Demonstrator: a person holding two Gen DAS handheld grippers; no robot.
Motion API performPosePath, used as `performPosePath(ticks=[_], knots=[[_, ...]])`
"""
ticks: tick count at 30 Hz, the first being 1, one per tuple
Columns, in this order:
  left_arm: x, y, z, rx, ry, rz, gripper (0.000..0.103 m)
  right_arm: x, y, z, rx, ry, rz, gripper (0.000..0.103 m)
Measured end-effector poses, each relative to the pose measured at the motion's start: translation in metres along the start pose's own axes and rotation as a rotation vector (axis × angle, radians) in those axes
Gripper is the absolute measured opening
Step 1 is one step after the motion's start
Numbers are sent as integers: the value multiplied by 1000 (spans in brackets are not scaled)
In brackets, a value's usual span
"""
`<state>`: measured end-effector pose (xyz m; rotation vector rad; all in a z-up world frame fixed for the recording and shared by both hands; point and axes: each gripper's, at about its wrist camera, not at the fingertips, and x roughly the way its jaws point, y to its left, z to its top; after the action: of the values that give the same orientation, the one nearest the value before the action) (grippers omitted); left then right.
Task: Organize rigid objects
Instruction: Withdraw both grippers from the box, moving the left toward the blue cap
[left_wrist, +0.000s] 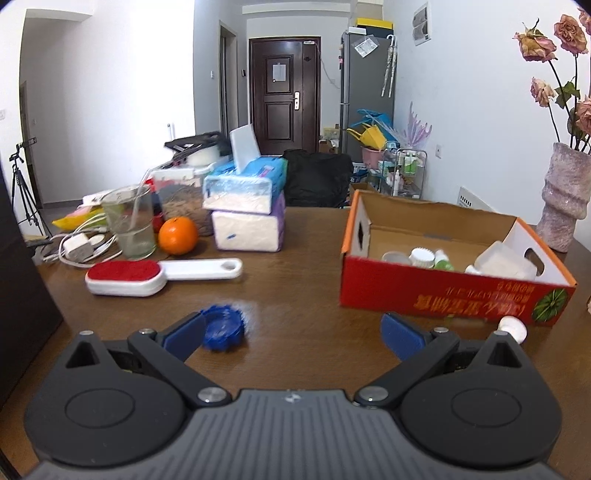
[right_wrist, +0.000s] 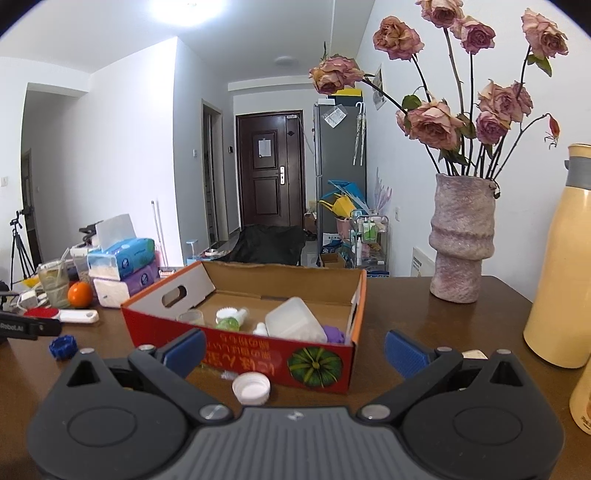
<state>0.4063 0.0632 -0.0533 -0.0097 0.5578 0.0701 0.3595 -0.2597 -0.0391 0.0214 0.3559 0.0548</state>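
My left gripper (left_wrist: 293, 334) is spread wide w/ nothing btwn the blue pads; the blue ridged plastic cap (left_wrist: 222, 326) sits on the brown wooden table (left_wrist: 295, 258) just beside its left pad. My right gripper (right_wrist: 294, 350) is also spread, empty; the white plastic bottle cap (right_wrist: 251, 387) lies btwn its fingers, in front of the red cardboard box (right_wrist: 258, 350). The box holds small bottles, a clear plastic tub (right_wrist: 293, 323) and a purple cap (right_wrist: 334, 334).
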Motion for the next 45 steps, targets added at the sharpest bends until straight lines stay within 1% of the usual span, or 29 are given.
performPosePath(ticks=[10,15,18,20,26,30,34,39,45], knots=[[-17,28,-33,-26,-1,4,103,-24,-11,-27,6,29,-37,103],[-16,34,-44,-37,8,2,103,-29,-14,-41,11,41,-99,103],[-14,37,-46,-49,14,3,103,-30,-14,-49,3,36,-172,103],[-12,40,-46,-59,19,1,103,-30,-15,-52,3,38,-194,103],[-12,43,-47,-72,19,1,103,-29,-19,-53,22,38,-191,103],[-10,41,-48,-65,26,6,103,-25,-18,-59,31,59,-174,103],[-9,41,-48,-68,32,-8,103,-24,-12,-61,7,60,-172,103],[-7,40,-49,-62,44,-15,103,-26,-19,-58,40,57,-169,103],[-7,42,-48,-72,42,-17,103,-24,-35,-50,40,42,-220,103]])
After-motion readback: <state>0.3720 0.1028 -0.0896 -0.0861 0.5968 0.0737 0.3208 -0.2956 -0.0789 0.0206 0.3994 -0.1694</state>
